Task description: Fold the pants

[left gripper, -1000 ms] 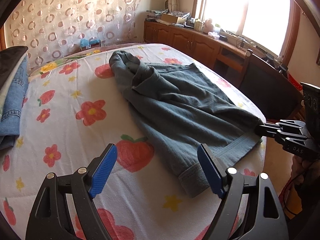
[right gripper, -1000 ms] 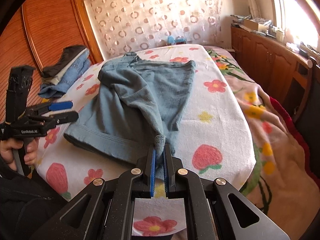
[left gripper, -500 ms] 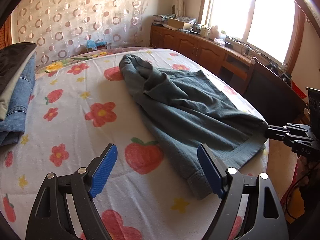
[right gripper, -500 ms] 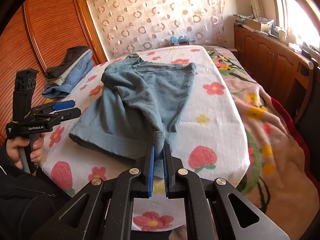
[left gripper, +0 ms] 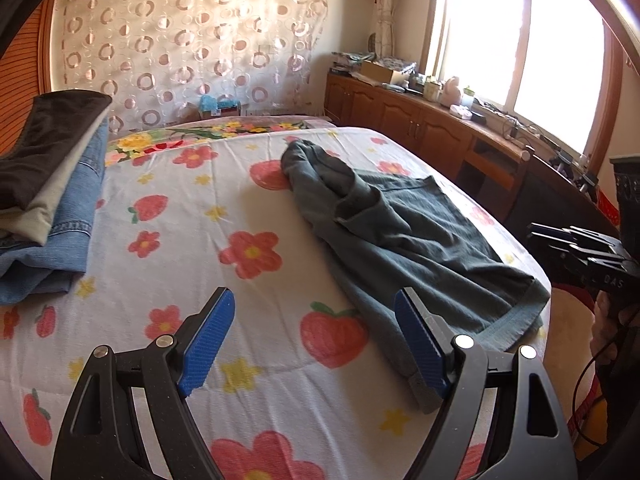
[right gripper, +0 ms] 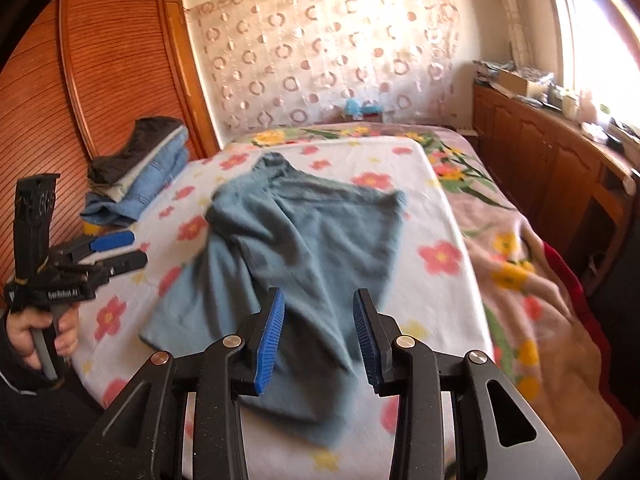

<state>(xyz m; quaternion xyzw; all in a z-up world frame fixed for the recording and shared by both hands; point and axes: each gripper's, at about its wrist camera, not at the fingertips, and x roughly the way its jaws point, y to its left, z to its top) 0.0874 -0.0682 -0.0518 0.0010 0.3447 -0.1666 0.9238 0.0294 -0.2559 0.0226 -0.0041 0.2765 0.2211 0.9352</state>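
Tongs status: the right tongs [right gripper: 318, 336] are opening, and the blue pads [right gripper: 270, 342] stand clear of the cloth; part of the pants [right gripper: 304, 248] is seen between and beyond the jaws, but nothing is pinched. The left tongs [left gripper: 312, 344] are spread wide and empty, with one pad [left gripper: 420, 344] just beside the near hem of the pants [left gripper: 404, 248] and no contact that can be confirmed.

The pants are laid on the bed [left gripper: 168, 280], on the flower-and-strawberry sheet, toward the side nearer the window. One end is bunched into a rumpled mound at the far end; the rest is spread flatter toward the near edge, where the hem reaches the border of the mattress. In the right wrist view the near portion is blurred, so the lie of that hem cannot be read exactly.

A stack of folded clothes [left gripper: 48, 208] is kept at the far left of the bed, well apart from the pants, presumably so that finished items stay clear of the working area.

Judgement: a fold or a pull toward the near edge appears to have been completed, and the cloth is being let go. The left tongs are probably held spread so that the near hem can be taken next. The bunched far end is likely to need smoothing before a clean fold can be made.
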